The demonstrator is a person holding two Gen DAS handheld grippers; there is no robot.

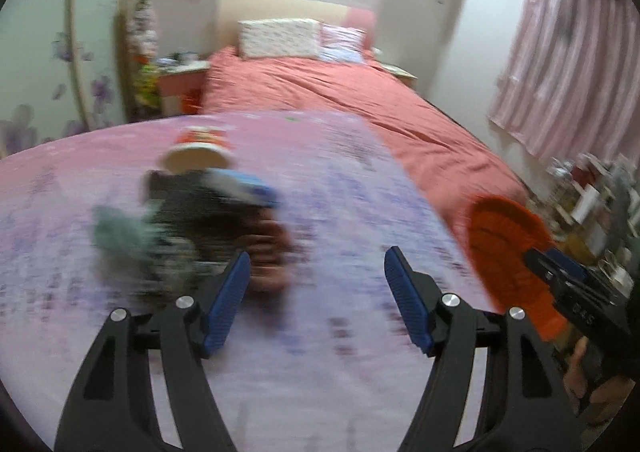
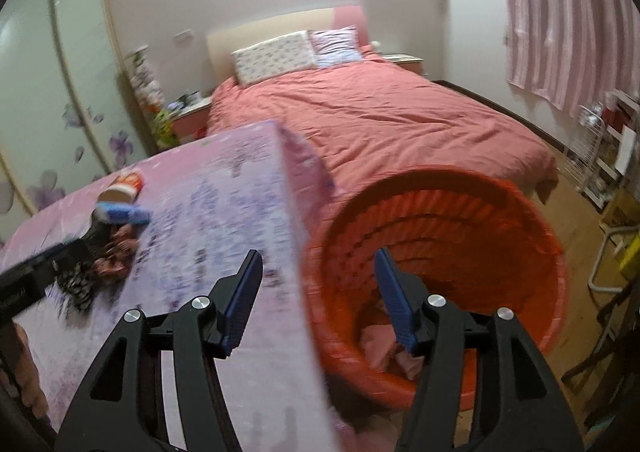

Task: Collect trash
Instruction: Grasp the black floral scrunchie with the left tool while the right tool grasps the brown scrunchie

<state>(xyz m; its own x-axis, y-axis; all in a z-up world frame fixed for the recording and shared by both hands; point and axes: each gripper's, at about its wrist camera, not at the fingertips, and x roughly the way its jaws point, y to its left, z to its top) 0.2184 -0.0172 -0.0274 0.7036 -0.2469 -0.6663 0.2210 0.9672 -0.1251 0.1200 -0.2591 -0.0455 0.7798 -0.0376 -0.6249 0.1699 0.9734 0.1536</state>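
Trash lies on a table with a pink-purple cloth (image 1: 340, 188): a tipped paper cup (image 1: 198, 154), a blue wrapper (image 1: 244, 186), a dark crumpled wrapper (image 1: 188, 228), a teal scrap (image 1: 116, 232) and a reddish scrap (image 1: 272, 248). My left gripper (image 1: 316, 292) is open and empty just right of the pile. My right gripper (image 2: 318, 292) is open and empty over the rim of an orange basket (image 2: 460, 220), which holds pink crumpled scraps (image 2: 384, 344). The pile (image 2: 116, 236) also shows in the right wrist view. The left wrist view is blurred.
A bed with a red cover (image 2: 380, 116) stands behind the table. A wardrobe with flower print (image 2: 48, 100) is at the left, a striped curtain (image 2: 560, 12) at the right. A wire rack (image 2: 600, 148) and folding stand (image 2: 612, 264) are on the wooden floor.
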